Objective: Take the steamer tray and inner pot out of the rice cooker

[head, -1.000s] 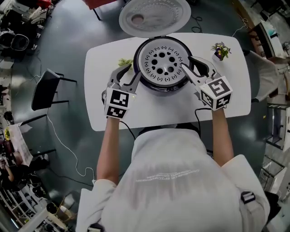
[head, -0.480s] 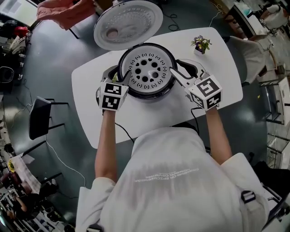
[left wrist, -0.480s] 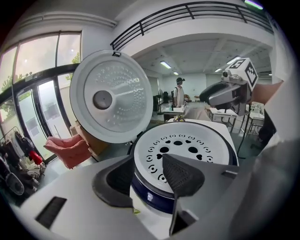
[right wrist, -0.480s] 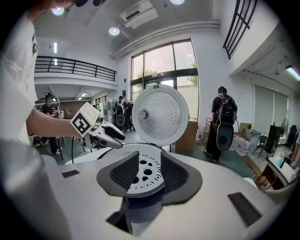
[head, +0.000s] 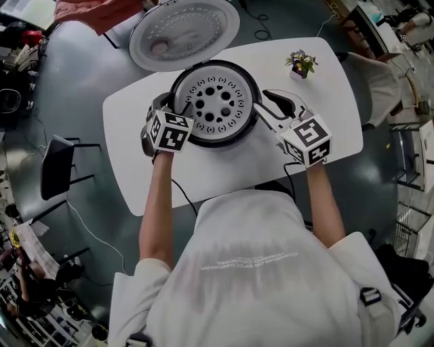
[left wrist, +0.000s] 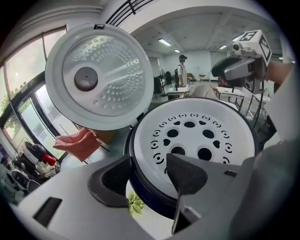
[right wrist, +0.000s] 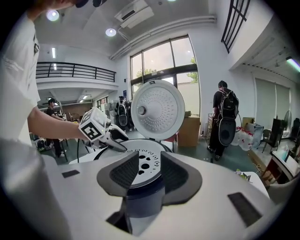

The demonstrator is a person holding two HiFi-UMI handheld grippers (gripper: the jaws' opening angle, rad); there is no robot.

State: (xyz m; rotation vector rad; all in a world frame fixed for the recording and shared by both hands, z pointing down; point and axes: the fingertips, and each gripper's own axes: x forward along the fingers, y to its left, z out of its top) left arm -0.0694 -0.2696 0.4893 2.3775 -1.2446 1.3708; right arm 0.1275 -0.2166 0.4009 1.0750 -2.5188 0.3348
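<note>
The rice cooker (head: 182, 132) stands on the white table (head: 224, 162) with its lid (head: 183, 30) tipped up behind it. The white steamer tray (head: 215, 100), pierced with round holes, sits in its mouth and hides the inner pot. My left gripper (head: 175, 108) is at the cooker's left rim. Its jaws have just been opening and stand open, one outside the dark body and one over the steamer tray (left wrist: 197, 136). My right gripper (head: 263, 103) is at the right rim, open, and the cooker's edge (right wrist: 143, 180) shows between its jaws.
A small pot of flowers (head: 300, 64) stands at the table's far right corner. Green leaves (left wrist: 136, 205) lie by the cooker's left side. A pink cloth (head: 102, 10) lies beyond the table, and a dark chair (head: 57, 169) stands on the left.
My left gripper has moved forward and down to the cooker's left rim, and its jaws have spread wider. The right gripper stays at the right rim.
</note>
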